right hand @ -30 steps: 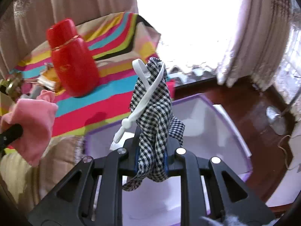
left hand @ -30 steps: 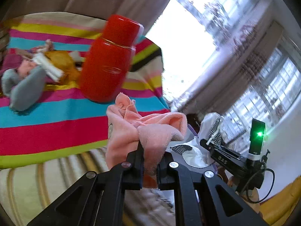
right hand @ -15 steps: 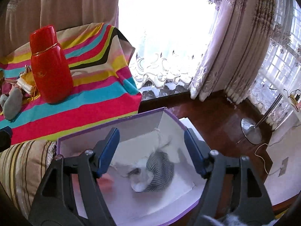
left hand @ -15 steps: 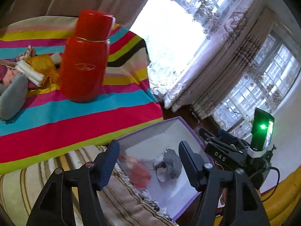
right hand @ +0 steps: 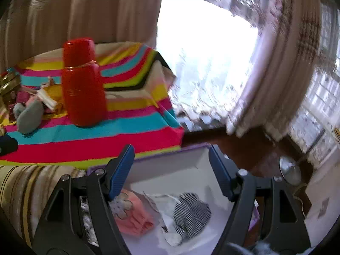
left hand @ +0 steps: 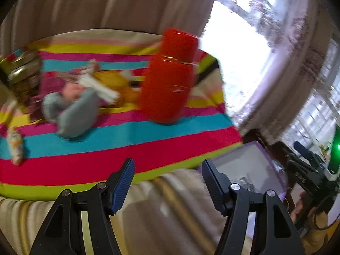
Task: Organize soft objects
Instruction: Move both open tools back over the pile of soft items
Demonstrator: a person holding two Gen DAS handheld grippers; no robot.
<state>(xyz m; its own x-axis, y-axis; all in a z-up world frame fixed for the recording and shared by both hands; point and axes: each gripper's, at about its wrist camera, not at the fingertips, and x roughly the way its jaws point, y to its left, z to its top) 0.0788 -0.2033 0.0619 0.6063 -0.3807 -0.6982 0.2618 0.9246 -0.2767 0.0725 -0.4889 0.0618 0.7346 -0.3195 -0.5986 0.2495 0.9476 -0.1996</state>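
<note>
A purple-rimmed white box (right hand: 170, 165) sits beside the striped cloth; inside it lie a pink cloth (right hand: 136, 218) and a checked black-and-white cloth (right hand: 191, 214). My right gripper (right hand: 171, 161) hangs open above the box with nothing between its fingers. My left gripper (left hand: 167, 176) is open and empty over the near edge of the striped cloth (left hand: 119, 148), with the box (left hand: 250, 165) to its right. A pile of soft things lies on the cloth: a grey sock (left hand: 72, 110), a yellow cloth (left hand: 114, 82) and a pink piece (left hand: 72, 89).
A tall red flask (left hand: 170, 78) stands on the striped cloth right of the pile. A gold-lidded jar (left hand: 23, 70) stands at the far left, a small tube (left hand: 14, 144) near the left edge. A beige striped cushion (left hand: 170, 212) lies below. Curtains and a window are behind.
Both grippers opened and let go of their cloths, which now lie in the box. The left gripper has since swung left, from over the box toward the striped cloth.
</note>
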